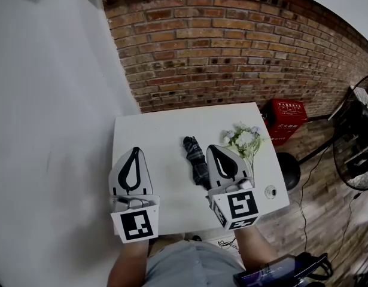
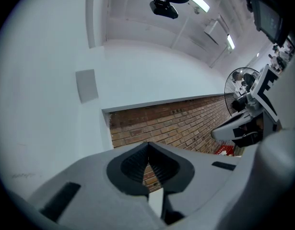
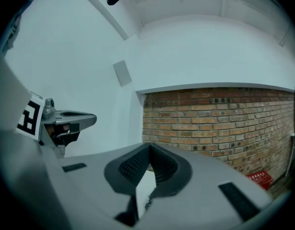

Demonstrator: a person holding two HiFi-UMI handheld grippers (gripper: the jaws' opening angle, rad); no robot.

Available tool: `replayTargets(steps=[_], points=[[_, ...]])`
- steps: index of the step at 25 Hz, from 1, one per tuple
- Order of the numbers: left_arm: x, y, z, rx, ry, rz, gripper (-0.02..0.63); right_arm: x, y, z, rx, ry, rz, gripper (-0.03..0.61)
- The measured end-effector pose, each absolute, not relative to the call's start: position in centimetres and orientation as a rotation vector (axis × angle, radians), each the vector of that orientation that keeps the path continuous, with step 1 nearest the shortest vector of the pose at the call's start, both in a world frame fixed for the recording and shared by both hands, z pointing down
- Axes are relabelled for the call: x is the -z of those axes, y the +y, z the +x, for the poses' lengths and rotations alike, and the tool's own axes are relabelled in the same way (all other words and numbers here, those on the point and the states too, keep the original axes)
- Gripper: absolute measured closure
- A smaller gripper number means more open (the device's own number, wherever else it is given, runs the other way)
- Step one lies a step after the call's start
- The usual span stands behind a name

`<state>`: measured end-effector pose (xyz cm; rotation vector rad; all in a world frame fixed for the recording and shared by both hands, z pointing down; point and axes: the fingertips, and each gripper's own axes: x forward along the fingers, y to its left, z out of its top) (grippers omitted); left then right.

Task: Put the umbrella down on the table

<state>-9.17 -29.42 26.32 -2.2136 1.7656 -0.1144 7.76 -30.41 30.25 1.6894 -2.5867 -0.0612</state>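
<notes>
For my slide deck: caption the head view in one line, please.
Folded umbrella lies on the white table beside a bouquet; left gripper and right gripper above, jaws shut.

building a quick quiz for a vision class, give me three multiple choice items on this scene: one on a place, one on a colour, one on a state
1. Where is the umbrella?
A. on the floor
B. on the white table
C. leaning on the wall

2. What colour is the box by the brick wall?
A. red
B. blue
C. green

3. How do the jaws of the right gripper stand?
A. wide apart
B. shut on the umbrella
C. shut, holding nothing

Answers:
1 B, it lies flat on the tabletop, left of the flowers.
2 A, the box is plainly red.
3 C, the tips meet with nothing between them.
</notes>
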Motion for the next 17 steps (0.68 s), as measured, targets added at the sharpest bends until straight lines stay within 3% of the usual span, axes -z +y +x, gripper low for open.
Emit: replayTargets(steps=[17], points=[[-27.31,-30.23,-8.47,0.131,1.756,-2.229,0.606,-30.87,-30.89,8.23,0.061,-2.575,1.690,0.574]])
